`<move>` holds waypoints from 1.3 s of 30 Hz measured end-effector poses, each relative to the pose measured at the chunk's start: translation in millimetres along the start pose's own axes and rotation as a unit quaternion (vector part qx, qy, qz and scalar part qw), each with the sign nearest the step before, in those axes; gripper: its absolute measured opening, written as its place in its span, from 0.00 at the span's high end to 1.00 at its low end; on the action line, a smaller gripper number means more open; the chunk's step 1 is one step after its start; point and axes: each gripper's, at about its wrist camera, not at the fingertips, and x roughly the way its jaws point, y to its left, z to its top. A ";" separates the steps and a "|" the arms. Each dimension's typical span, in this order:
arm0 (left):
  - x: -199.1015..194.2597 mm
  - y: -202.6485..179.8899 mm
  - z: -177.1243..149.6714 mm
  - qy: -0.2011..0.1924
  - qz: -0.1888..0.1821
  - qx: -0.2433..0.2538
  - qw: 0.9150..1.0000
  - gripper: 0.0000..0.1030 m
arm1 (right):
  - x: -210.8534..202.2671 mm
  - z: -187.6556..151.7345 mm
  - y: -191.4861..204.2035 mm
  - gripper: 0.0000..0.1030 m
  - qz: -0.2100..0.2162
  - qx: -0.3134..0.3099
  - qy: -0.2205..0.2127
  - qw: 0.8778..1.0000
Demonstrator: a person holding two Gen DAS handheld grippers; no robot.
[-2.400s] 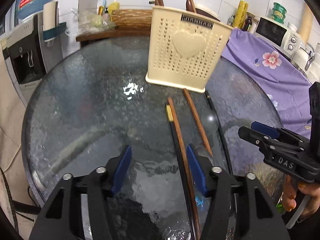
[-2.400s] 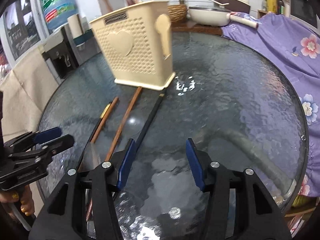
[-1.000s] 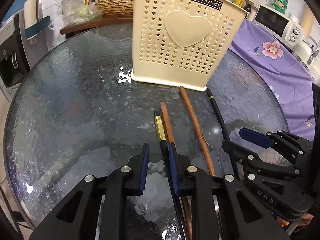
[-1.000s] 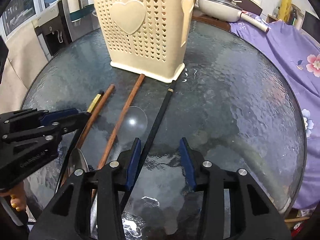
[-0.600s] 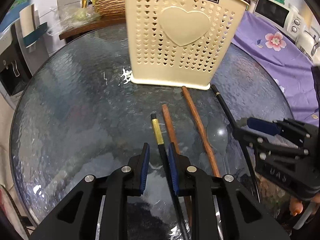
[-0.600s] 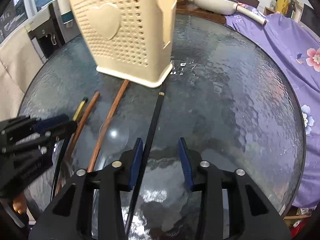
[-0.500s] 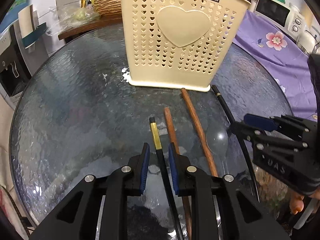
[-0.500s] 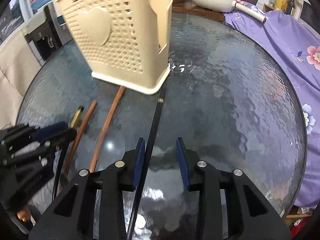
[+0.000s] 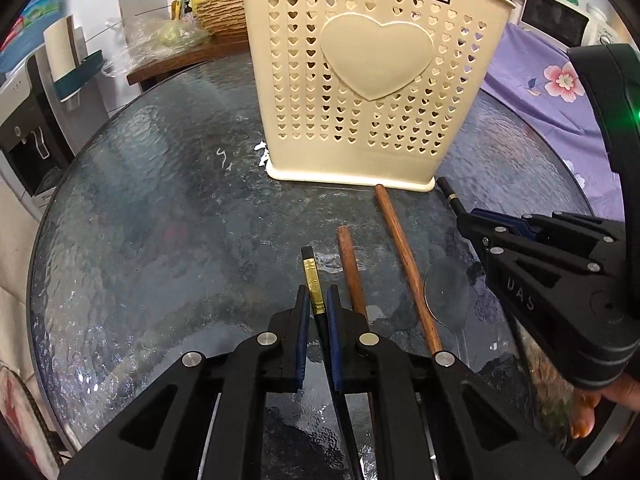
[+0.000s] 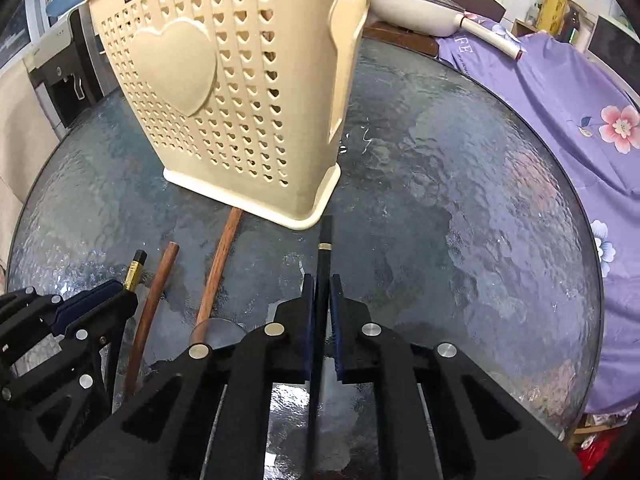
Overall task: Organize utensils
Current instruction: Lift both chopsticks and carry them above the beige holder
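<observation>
Glass, dark and rippled, forms the round counter (image 9: 160, 208), catching pale glints near its middle. Behind it a wooden shelf carries a woven basket (image 9: 218, 14) and plastic bags; a water dispenser (image 9: 28, 128) stands at the left, and a purple flowered cloth (image 10: 560, 120) drapes the right side, with a cream pan (image 10: 420, 18) beyond it.

A cream plastic utensil holder (image 9: 372, 92) stands upright on the counter, pierced with small hearts, a raised heart on its face and a black "JIANHAO" label at the rim. In front of it the utensils lie side by side, pointing toward its base: a black chopstick with a gold band (image 9: 314, 292), a short brown wooden stick (image 9: 350, 268), a longer brown wooden handle (image 9: 404, 260) ending at a round spoon bowl (image 9: 446, 292), and a second black chopstick (image 10: 324, 256) whose tip lies just beside the holder's corner.

The left tongs (image 9: 317, 312) have just been closing and are clenched on the gold-banded chopstick, its end poking out beyond the blue pads. The right tongs (image 10: 321, 304) have likewise just been closing and grasp the second black chopstick between their pads. A hand (image 9: 592, 408) shows beneath the right tool.
</observation>
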 end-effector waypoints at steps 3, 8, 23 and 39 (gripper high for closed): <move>0.1 1.6 -0.1 -0.001 -0.001 -0.009 1.000 0.92 | -0.5 -1.6 -7.6 0.92 0.017 0.022 -0.001 1.000; -0.2 8.6 1.6 0.000 -0.025 -0.027 0.999 0.93 | -10.5 -7.5 -28.1 0.92 0.059 0.062 -0.025 0.996; -85.8 16.5 14.3 -0.103 -0.066 -0.051 0.991 0.94 | -102.2 -16.0 -73.0 0.92 0.186 0.087 -0.136 0.969; -144.1 18.7 11.8 -0.158 -0.079 -0.029 0.984 0.94 | -183.4 -34.9 -79.2 0.93 0.247 0.031 -0.191 0.949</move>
